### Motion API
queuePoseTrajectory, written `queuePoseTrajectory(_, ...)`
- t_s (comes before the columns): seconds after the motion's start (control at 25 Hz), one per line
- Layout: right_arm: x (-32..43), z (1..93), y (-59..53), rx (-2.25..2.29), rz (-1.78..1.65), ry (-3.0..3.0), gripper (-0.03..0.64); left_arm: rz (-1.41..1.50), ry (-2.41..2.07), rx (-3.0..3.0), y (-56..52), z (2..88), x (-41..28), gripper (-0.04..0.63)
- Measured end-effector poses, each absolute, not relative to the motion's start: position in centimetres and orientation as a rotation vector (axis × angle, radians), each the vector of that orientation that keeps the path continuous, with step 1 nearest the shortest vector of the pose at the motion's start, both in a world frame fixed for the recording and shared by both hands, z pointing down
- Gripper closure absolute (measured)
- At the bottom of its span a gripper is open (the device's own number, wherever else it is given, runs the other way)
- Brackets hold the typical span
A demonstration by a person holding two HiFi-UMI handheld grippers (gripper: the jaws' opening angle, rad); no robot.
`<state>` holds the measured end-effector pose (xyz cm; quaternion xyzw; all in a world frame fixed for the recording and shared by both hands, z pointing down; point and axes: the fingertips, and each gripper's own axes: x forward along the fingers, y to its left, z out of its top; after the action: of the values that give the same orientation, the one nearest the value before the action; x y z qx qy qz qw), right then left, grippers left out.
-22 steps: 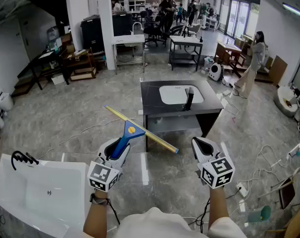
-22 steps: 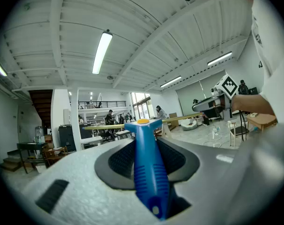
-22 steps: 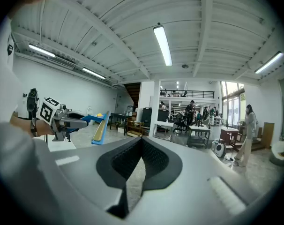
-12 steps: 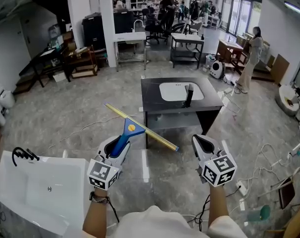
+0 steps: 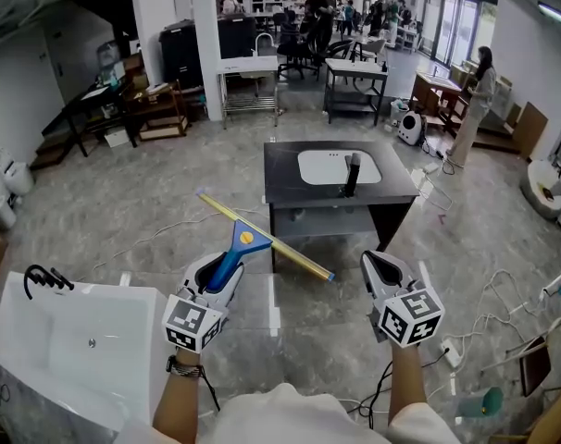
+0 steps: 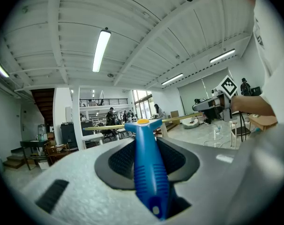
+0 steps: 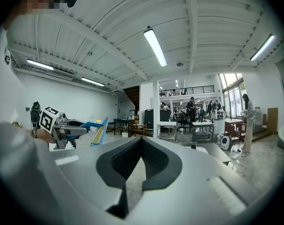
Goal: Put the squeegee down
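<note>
The squeegee (image 5: 236, 252) has a blue handle with a yellow button and a long brass-coloured blade (image 5: 279, 246). My left gripper (image 5: 216, 280) is shut on the handle and holds it level above the floor, blade crosswise and angled down to the right. In the left gripper view the blue handle (image 6: 147, 172) sits between the black pads (image 6: 117, 159). My right gripper (image 5: 380, 268) hovers to the right, shut with nothing in it; its pads (image 7: 157, 159) meet at the tips. From the right gripper view the squeegee (image 7: 99, 130) shows at the left.
A black table (image 5: 285, 169) with a white inset basin (image 5: 327, 169) and a dark faucet (image 5: 352, 176) stands ahead. A white tub (image 5: 68, 359) lies at the lower left. Cables (image 5: 503, 289) trail over the marble floor at the right. People stand far back.
Both grippers keep their places and the squeegee stays in the left one. Only the head view has drifted slightly.
</note>
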<state>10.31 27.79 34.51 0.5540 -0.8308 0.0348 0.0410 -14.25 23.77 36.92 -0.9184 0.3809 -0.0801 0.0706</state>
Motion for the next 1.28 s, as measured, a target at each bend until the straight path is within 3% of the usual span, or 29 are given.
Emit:
queuePoseTrajectory(0.64,13.6,36.6,26.7,1.651,0.173,-2.576,0.611,-0.242,1.210,-2.804,23.8,39.1,-11.2,0.454)
queuePoseTrajectory(1.28,15.0,36.7,13.4,1.673,0.152,-2.541,0.611,-0.159,1.244,-2.838,9.3,40.5,-10.6,0.454)
